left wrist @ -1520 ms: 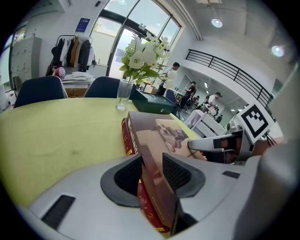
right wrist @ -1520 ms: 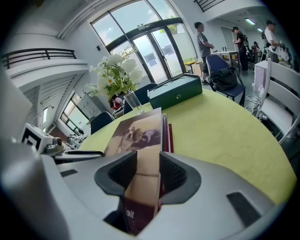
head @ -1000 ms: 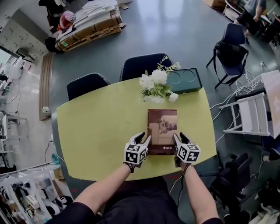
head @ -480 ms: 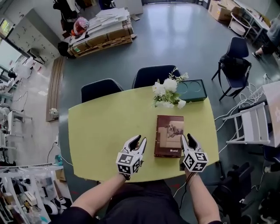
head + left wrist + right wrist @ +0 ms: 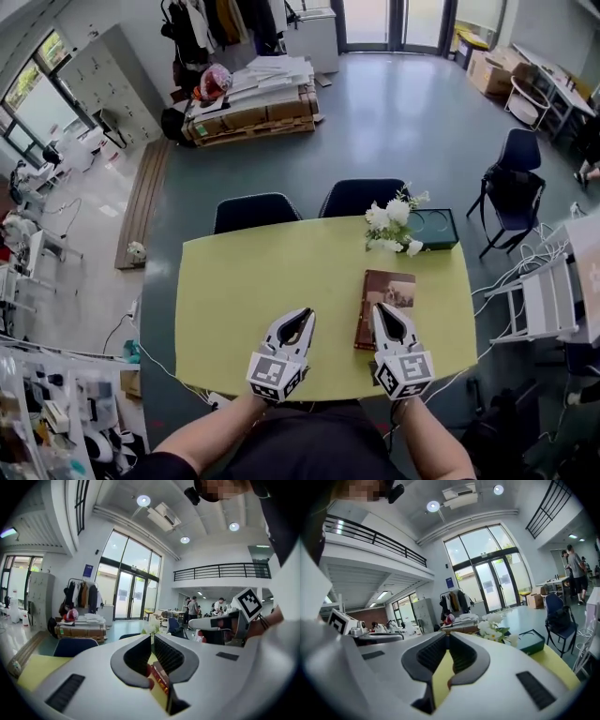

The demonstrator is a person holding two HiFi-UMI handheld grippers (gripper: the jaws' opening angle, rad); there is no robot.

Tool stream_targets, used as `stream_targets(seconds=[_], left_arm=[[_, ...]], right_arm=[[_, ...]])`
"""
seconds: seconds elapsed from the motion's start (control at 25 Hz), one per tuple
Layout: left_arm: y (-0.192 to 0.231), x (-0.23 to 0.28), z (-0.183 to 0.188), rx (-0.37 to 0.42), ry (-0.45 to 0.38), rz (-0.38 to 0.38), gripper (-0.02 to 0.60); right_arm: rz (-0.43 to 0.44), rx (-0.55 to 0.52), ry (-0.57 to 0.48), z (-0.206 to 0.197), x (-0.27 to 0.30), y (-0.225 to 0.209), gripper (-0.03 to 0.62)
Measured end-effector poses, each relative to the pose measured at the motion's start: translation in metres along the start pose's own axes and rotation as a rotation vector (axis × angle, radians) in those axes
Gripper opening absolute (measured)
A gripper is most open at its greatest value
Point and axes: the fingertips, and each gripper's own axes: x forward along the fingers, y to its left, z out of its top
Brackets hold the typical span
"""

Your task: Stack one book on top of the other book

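Brown book (image 5: pixel 389 289) in head view, unseen in right gripper view.

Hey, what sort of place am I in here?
Probably an open-plan workshop or lab hall: a pallet of stacked cardboard, tall glass doors and an upper balcony railing around a yellow table.

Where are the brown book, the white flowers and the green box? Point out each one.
brown book (image 5: pixel 392 286): head view, on the upper half of its cover.
white flowers (image 5: pixel 392 216): head view, on a bloom.
green box (image 5: pixel 439 230): head view, on its lid.
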Motion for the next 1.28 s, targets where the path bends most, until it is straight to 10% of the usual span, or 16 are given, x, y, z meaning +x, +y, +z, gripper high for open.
stream_targets(seconds=[0.68, 1.28], left_arm=[[0.077, -0.201, 0.02, 0.011, -0.131, 0.084, 0.01], [0.057, -0.309, 0.008, -0.092, -0.122, 0.075, 0.009]], right_arm=[[0.141, -0.146, -0.028, -0.011, -0.007, 0.237, 0.015], [0.076, -0.008, -0.007, -0.005, -0.104, 0.318, 0.015]])
